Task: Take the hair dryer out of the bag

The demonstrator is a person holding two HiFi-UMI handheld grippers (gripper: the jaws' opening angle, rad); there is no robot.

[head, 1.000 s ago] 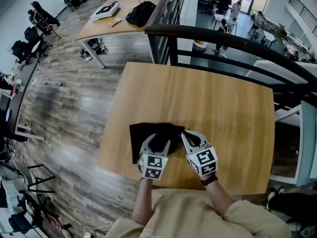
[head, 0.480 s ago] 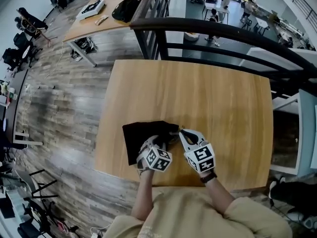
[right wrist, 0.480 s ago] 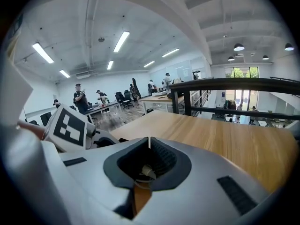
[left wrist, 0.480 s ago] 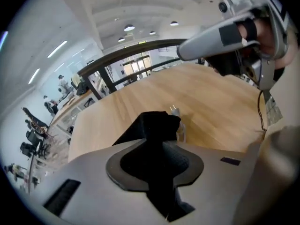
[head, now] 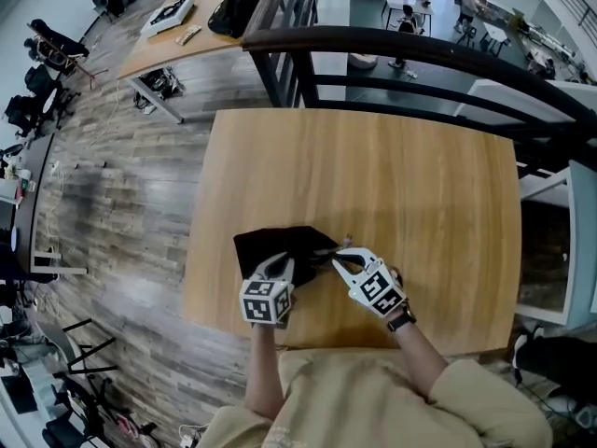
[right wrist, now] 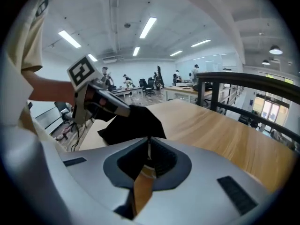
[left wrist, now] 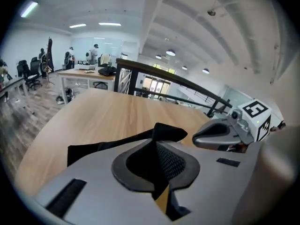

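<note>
Black cloth of the bag is seen in the head view at the near left of the table, pinched at both ends. In the left gripper view, the left gripper, its jaws just closed, is clamped on a raised fold, so the mouth can probably be spread. In the right gripper view, the right gripper is clenched on the opposite edge. No hair dryer is shown; it is judged hidden inside, between the two grippers.

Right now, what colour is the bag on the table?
The bag is black; head view shows it best.
</note>
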